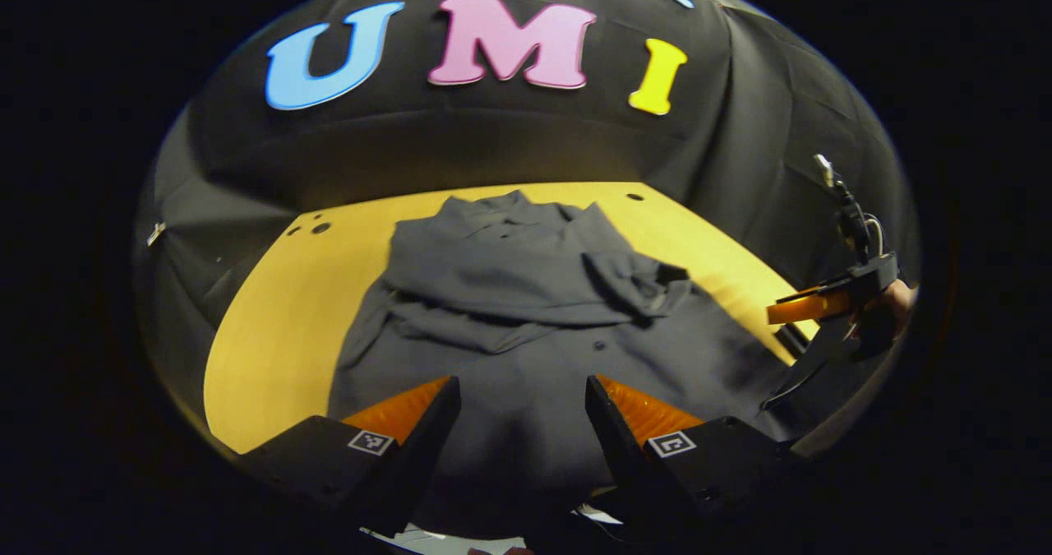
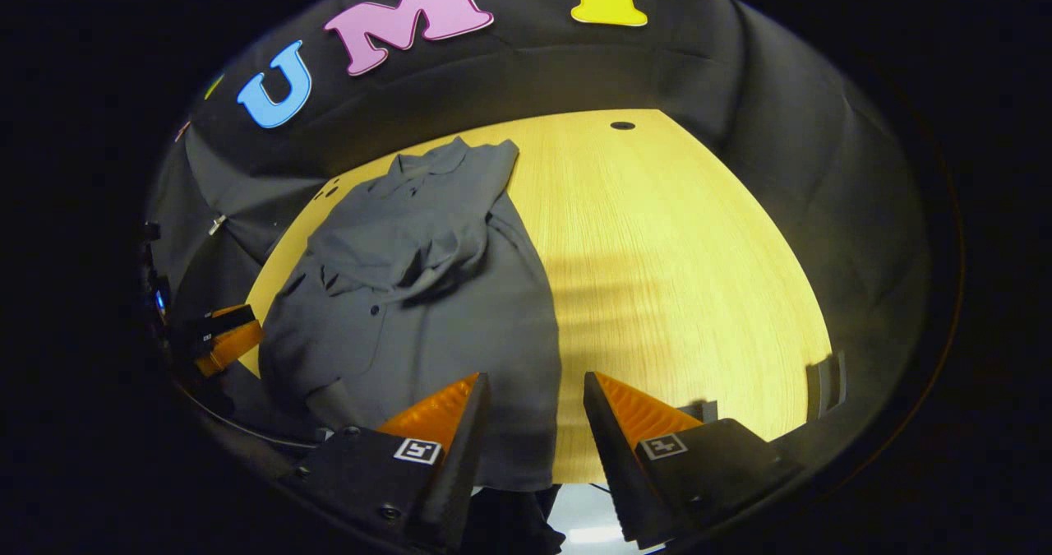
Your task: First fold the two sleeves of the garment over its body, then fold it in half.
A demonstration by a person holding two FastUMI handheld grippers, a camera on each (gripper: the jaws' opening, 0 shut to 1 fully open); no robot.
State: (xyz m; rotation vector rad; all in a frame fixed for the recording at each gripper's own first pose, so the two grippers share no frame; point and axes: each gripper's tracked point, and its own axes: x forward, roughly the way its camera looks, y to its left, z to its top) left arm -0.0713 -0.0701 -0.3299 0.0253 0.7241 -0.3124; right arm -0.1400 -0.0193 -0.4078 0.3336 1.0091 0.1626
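Observation:
A dark grey buttoned shirt (image 1: 526, 325) lies flat on the yellow wooden table (image 1: 279, 316), collar toward the far edge. Both sleeves (image 1: 633, 279) are folded across its chest and lie crumpled there. My left gripper (image 1: 519, 403) hovers open over the shirt's lower hem, nothing between its fingers. In the right gripper view the shirt (image 2: 427, 292) fills the table's left half. My right gripper (image 2: 532, 399) is open above the shirt's bottom right corner, at the near table edge. The right gripper (image 1: 809, 304), held by a hand, also appears at the far right of the left gripper view.
The table (image 2: 682, 275) stretches bare to the right of the shirt, with a small hole (image 2: 622, 125) near its far edge. Black cloth walls close in behind and on both sides. The left gripper (image 2: 222, 337) shows at the left rim of the right gripper view.

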